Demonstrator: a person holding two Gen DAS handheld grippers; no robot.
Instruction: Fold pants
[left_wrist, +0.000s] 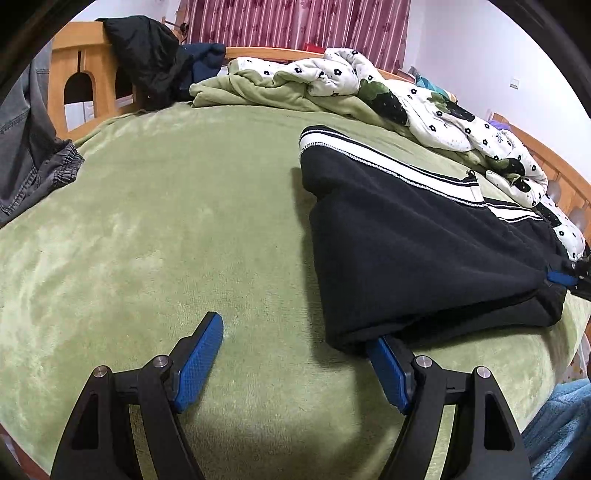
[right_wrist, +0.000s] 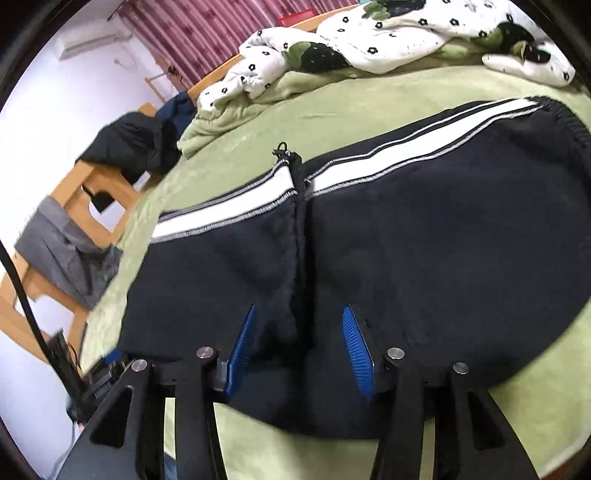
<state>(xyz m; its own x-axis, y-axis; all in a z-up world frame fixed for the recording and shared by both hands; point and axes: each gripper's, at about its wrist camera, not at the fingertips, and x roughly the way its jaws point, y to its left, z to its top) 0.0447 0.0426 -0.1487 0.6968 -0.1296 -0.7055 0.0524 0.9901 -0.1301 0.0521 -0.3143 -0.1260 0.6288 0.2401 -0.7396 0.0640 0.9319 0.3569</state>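
Black pants (left_wrist: 424, 258) with white side stripes lie folded on the right part of the green blanket (left_wrist: 166, 229). My left gripper (left_wrist: 293, 330) stands open at their near left corner. Its left finger is over bare blanket, and its right fingertip is tucked under the pants' edge. One blue pad (left_wrist: 561, 277) of the other gripper shows at the pants' right end. In the right wrist view the pants (right_wrist: 424, 240) fill the middle. My right gripper (right_wrist: 300, 309) hovers open over them, with the seam ridge of the fold between its pads, which do not press on it.
A crumpled white flowered quilt (left_wrist: 424, 103) and a bunched green blanket (left_wrist: 258, 92) lie along the far side. A dark jacket (left_wrist: 147, 59) hangs on the wooden bed frame (left_wrist: 85, 66), grey jeans (left_wrist: 29, 140) at the left edge. Blue fabric (left_wrist: 561, 424) sits at the near right.
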